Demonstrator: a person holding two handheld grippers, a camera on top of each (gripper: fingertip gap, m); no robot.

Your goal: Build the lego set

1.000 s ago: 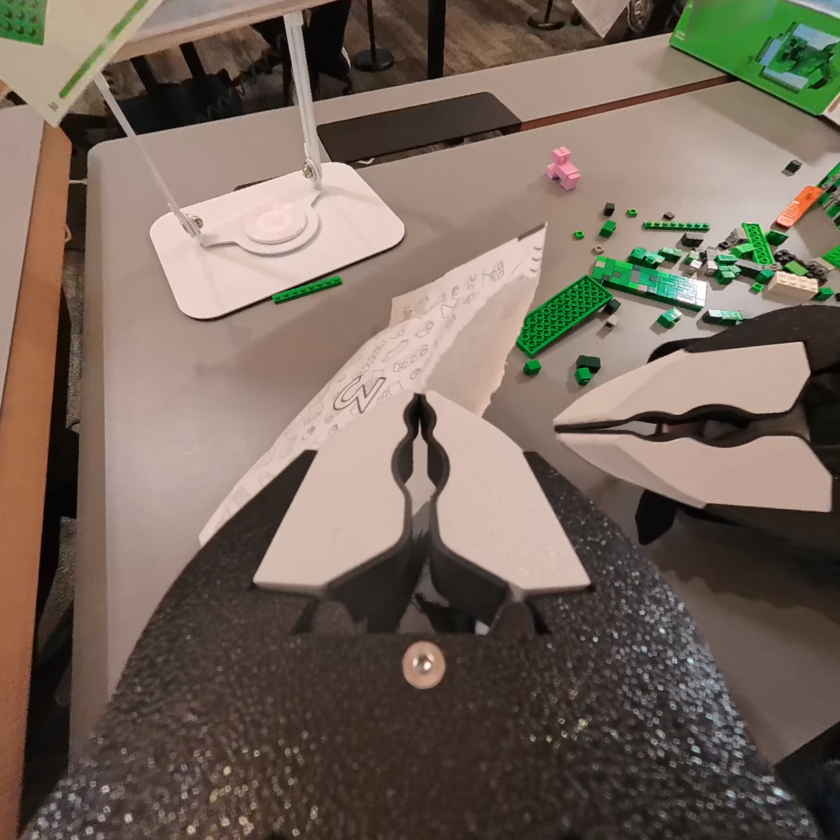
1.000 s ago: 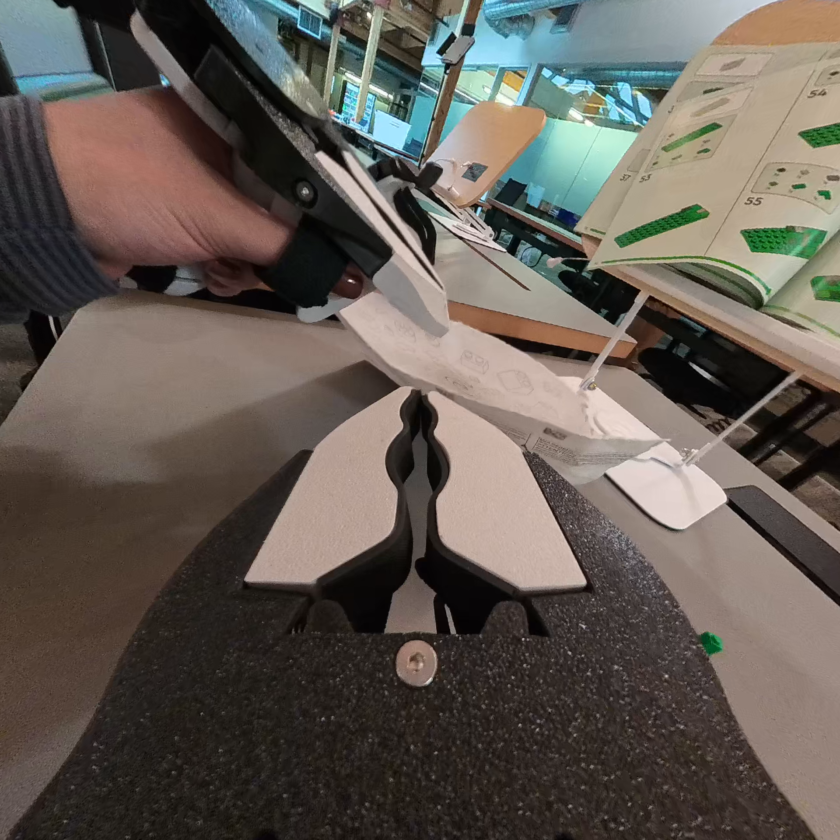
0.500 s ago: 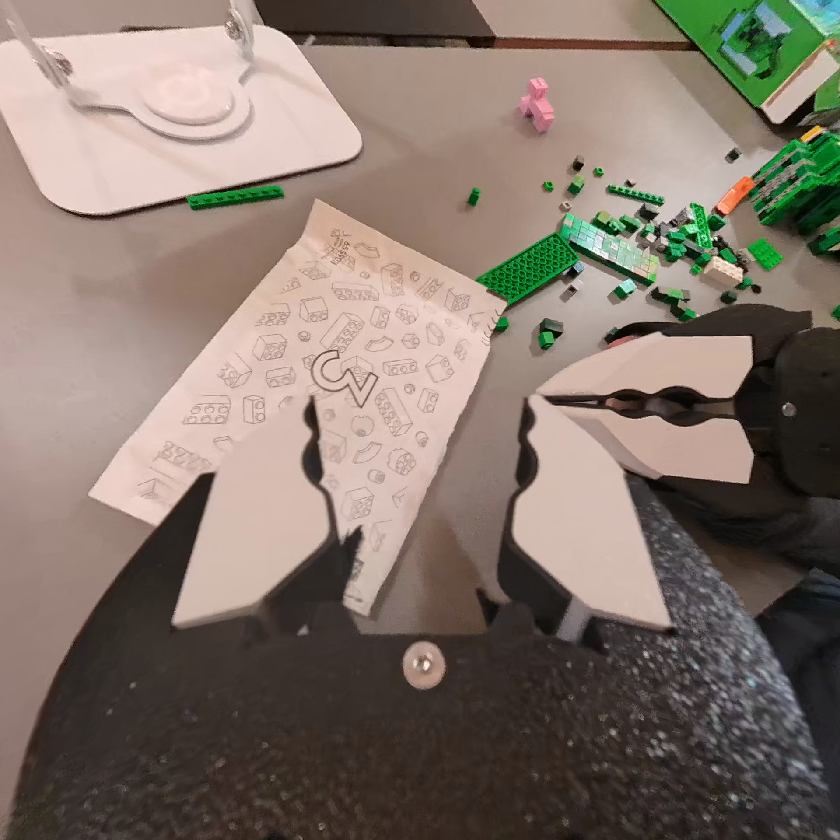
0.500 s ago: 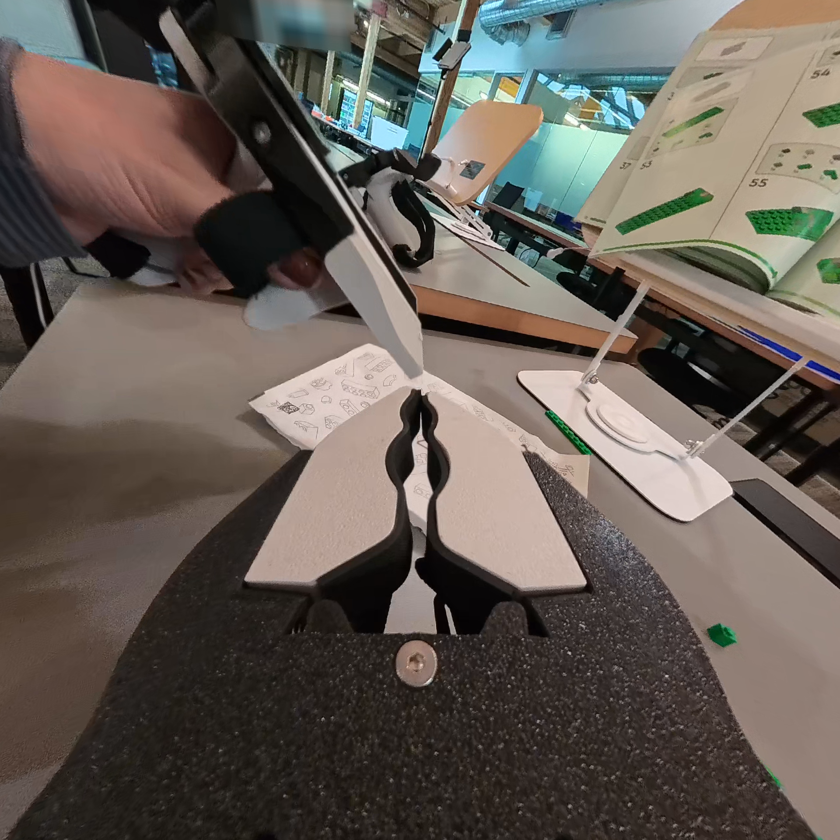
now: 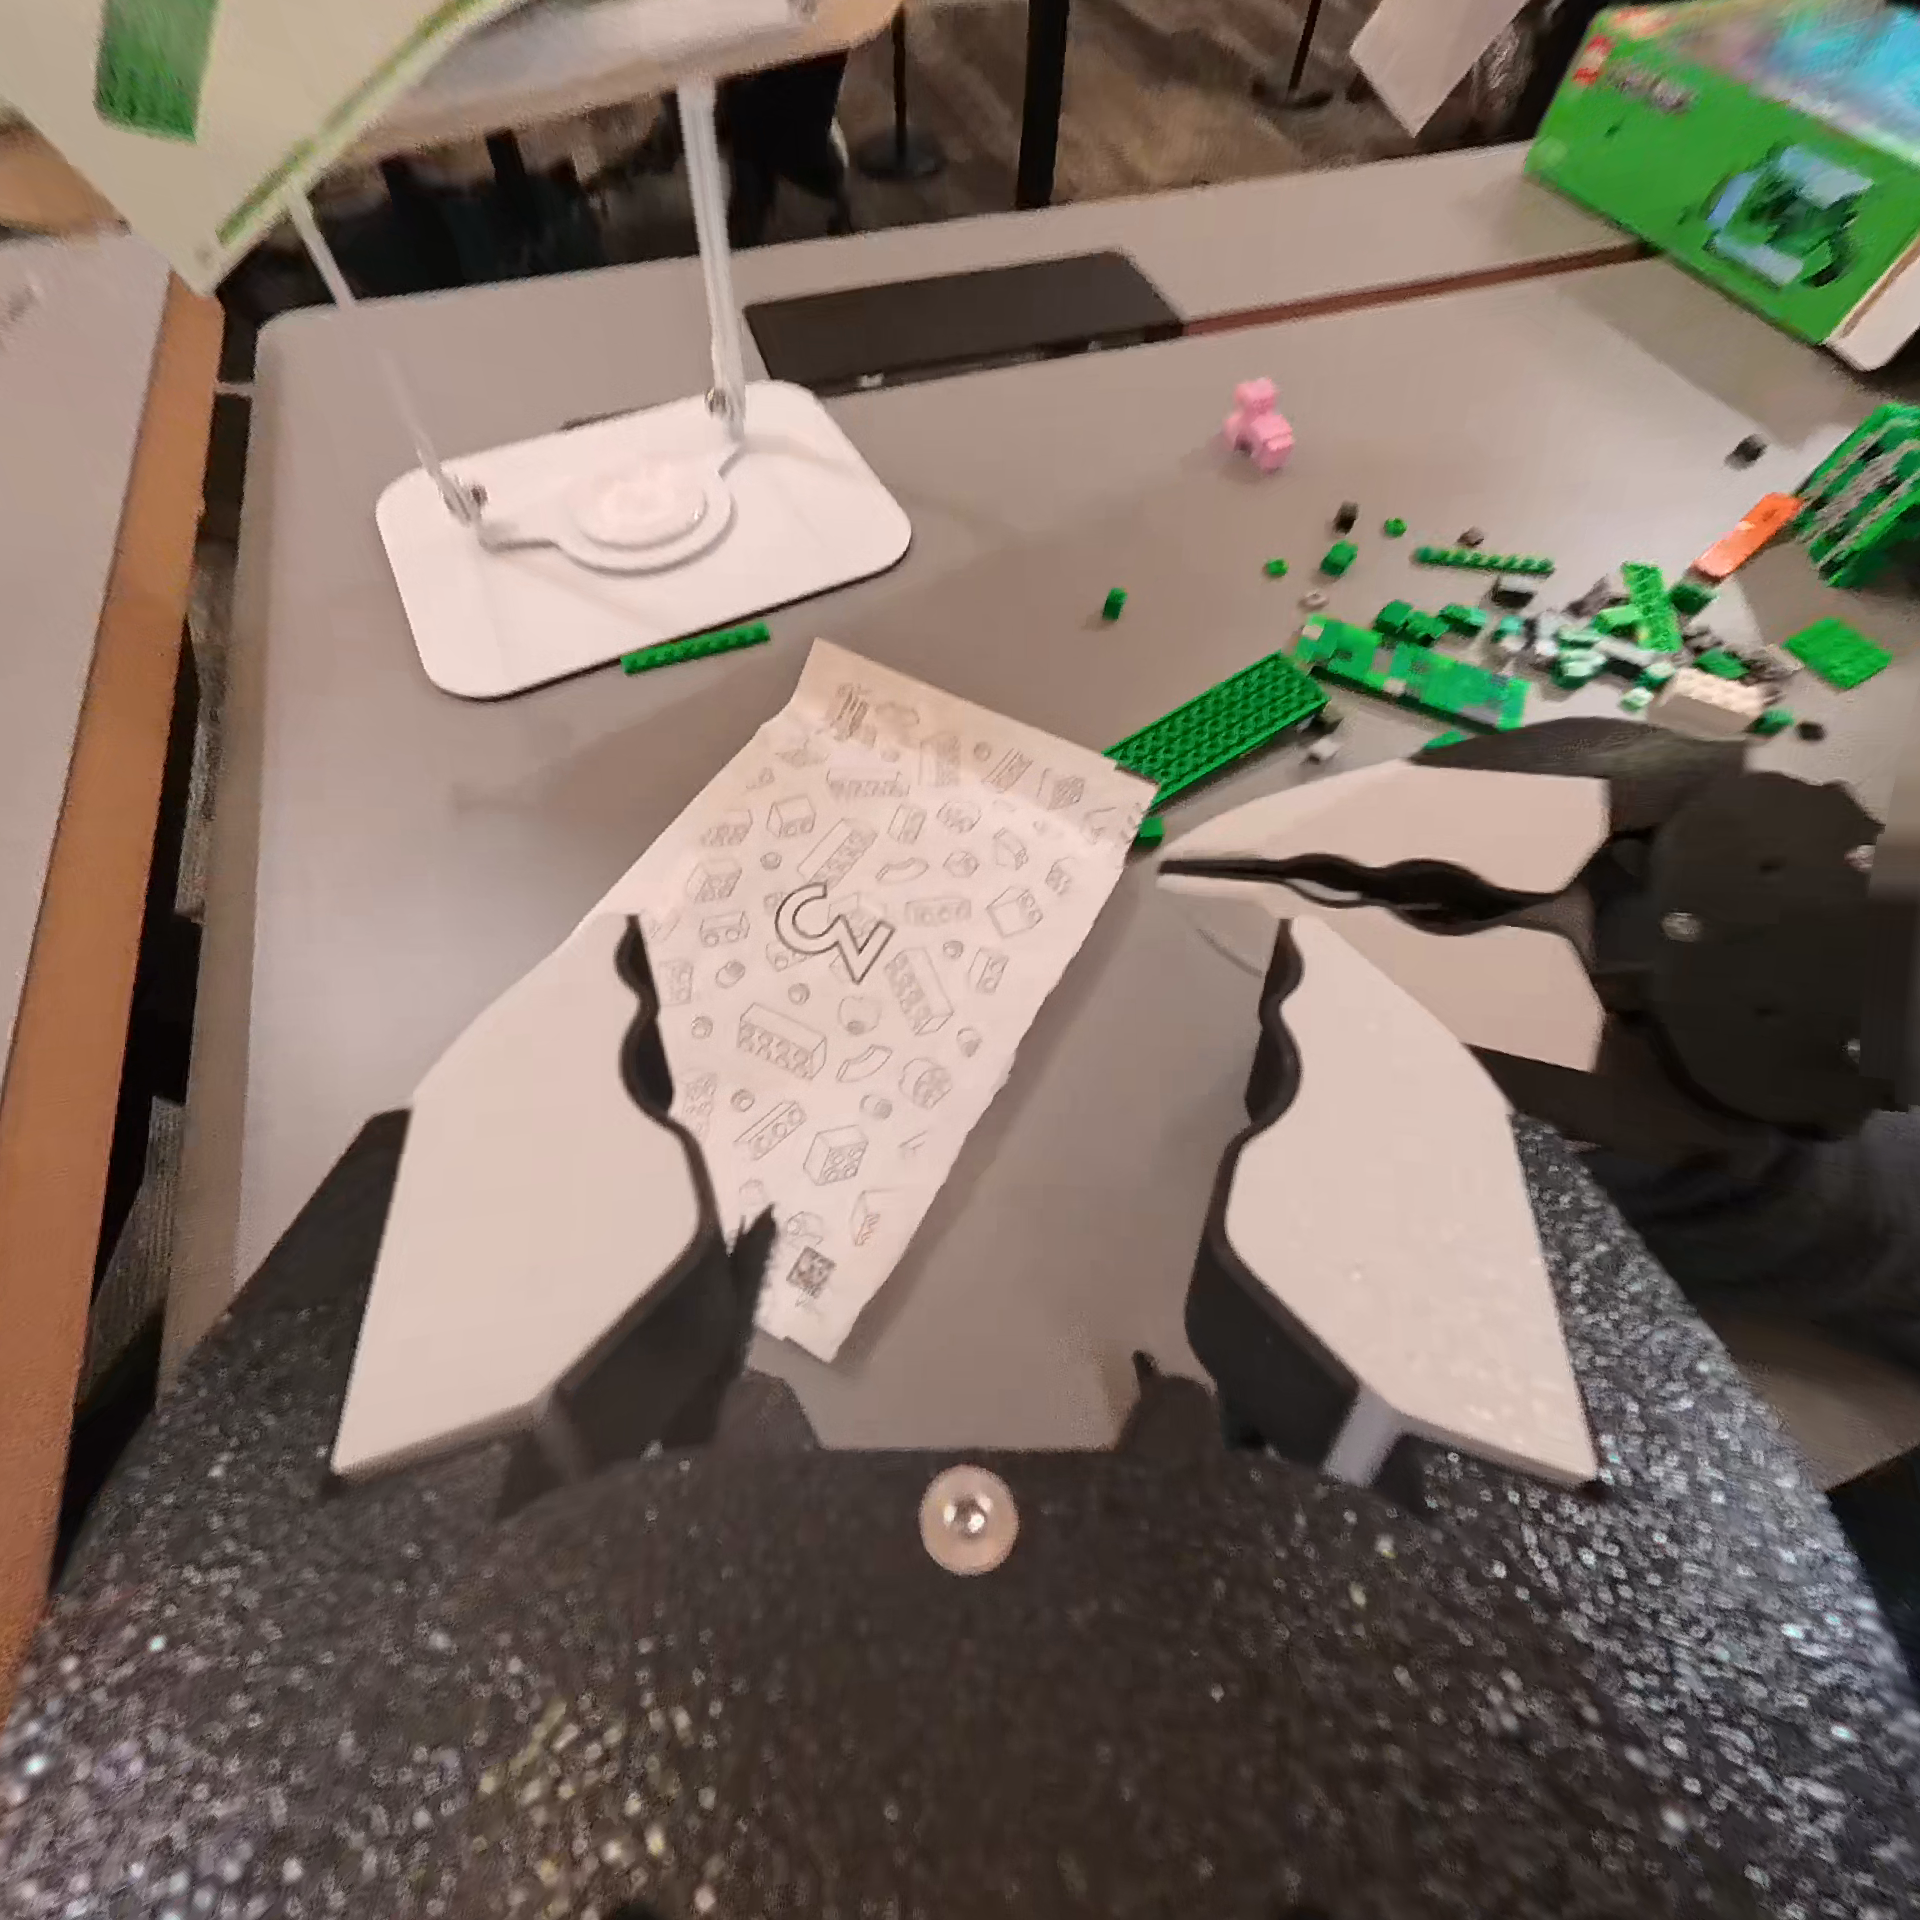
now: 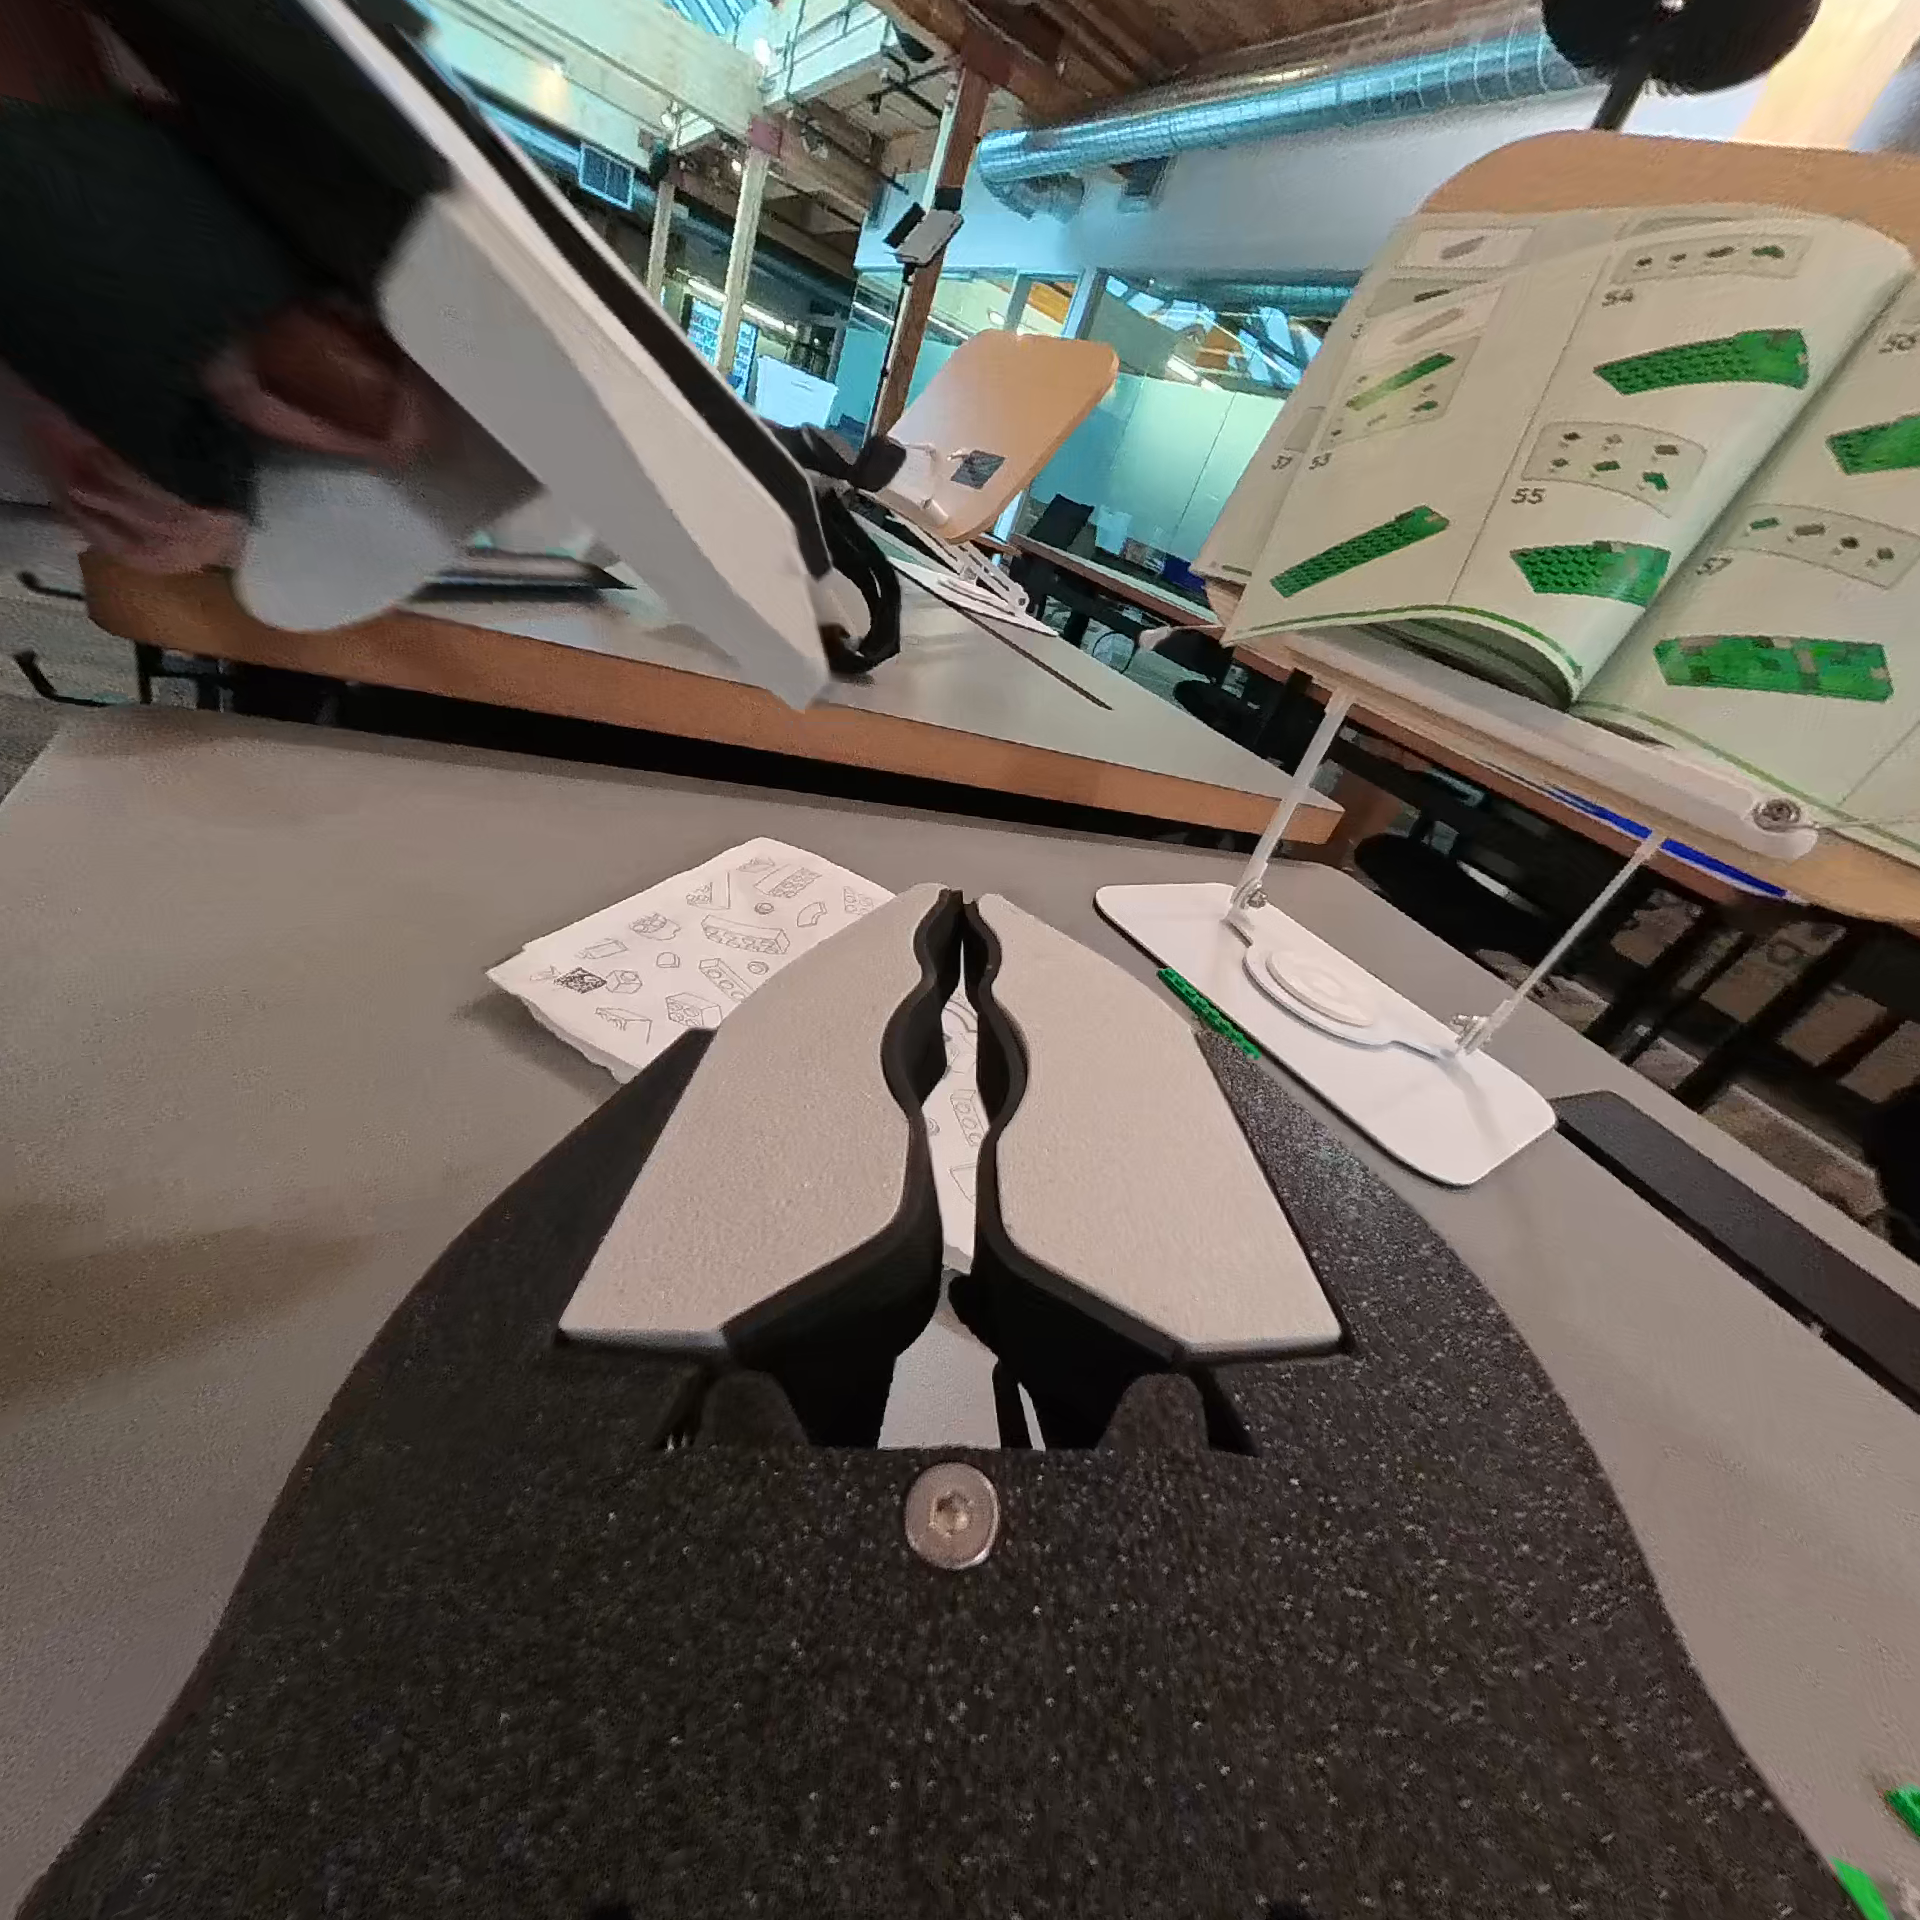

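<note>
while left gripper (image 5: pixel 956 966) fingers gape wide | right gripper (image 6: pixel 961 914) fingers pinched together, empty | paper bag (image 5: pixel 883 966) partly hidden

In the left wrist view a paper bag (image 5: pixel 883 966) lies flat on the worktop (image 5: pixel 416 831) at the middle of the frame. Behind it, toward the upper left, stands a book stand (image 5: pixel 644 540) with a long thin plate (image 5: pixel 694 647) just before its front edge. A booklet (image 6: pixel 1621 457) rests on the stand's shelf, at the upper right of the right wrist view. A wide studded plate (image 5: pixel 1216 727) lies at the bag's far right corner, and loose bricks (image 5: pixel 1558 644) are scattered to its right. Behind them stands a small figure (image 5: pixel 1259 426), apart. A box (image 5: pixel 1745 177) sits at the upper right.
</note>
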